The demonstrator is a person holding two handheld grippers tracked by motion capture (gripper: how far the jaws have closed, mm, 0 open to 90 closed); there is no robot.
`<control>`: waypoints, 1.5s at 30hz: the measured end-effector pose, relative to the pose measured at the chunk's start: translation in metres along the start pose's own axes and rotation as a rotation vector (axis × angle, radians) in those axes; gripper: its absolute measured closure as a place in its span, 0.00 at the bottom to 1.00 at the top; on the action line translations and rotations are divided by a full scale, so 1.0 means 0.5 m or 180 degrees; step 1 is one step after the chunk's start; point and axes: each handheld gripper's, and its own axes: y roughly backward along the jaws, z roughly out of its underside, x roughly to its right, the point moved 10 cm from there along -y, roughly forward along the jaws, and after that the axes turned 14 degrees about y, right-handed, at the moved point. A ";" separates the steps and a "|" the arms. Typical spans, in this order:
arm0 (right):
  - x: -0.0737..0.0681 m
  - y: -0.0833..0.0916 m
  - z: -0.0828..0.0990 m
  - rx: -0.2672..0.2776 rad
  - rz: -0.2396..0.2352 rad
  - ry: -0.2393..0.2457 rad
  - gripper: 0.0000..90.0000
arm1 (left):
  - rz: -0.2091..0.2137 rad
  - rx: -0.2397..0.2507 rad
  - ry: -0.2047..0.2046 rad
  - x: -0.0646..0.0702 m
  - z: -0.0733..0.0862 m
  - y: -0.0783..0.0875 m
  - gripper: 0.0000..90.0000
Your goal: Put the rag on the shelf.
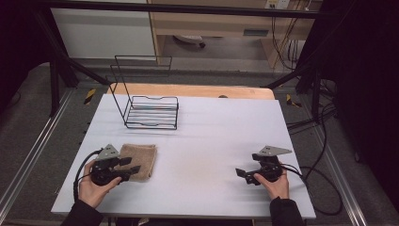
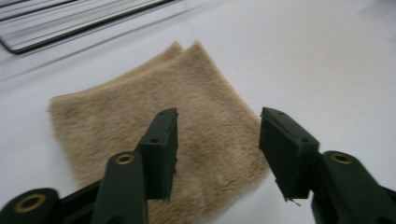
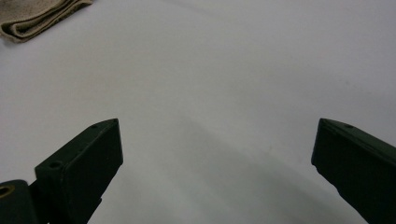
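Judging by how things lie, I take the folding part of this job as done: the tan, fluffy terry cloth (image 1: pixel 138 161) rests flat on the white table (image 1: pixel 202 141) as a neat square of doubled layers, its stacked edges showing in the right gripper view (image 3: pixel 39 18). What I think is left is moving it on, perhaps into the black wire rack (image 1: pixel 151 112) that stands well apart from it at the far left of the table; the rack's tray holds nothing so far.

My left hand-held gripper (image 1: pixel 128 165) sits low at the near left edge of the cloth, pointing across it. In the left gripper view the jaws stand about half apart with a clear gap between them, and the cloth (image 2: pixel 154 98) lies beneath and beyond that gap. I have no hold on it: neither pad presses the fabric, though the tips (image 2: pixel 161 140) hang so close over the pile that I cannot tell whether they brush it.

My right hand-held gripper (image 1: pixel 245 174) is on the other side of the table, well away from the cloth, aimed towards the middle. Its jaws are spread wide with nothing between them but bare table top (image 3: pixel 210 93), and they touch nothing.

For the next step, I would expect to need a fresh grip on the cloth's near edge, pinching all layers together so the fold does not fall open.
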 end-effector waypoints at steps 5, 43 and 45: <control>-0.023 -0.035 -0.041 -0.0011 -0.0047 0.0115 0.03 | -0.0018 0.0092 0.0122 -0.037 -0.002 0.021 0.31; -0.271 -0.448 -0.356 -0.0209 -0.0688 0.0816 0.37 | -0.0355 -0.0313 0.0440 -0.121 0.073 0.021 0.79; -0.272 -0.466 -0.347 -0.0324 -0.0742 0.0830 0.44 | -0.0356 -0.0327 0.0456 -0.123 0.075 0.020 0.81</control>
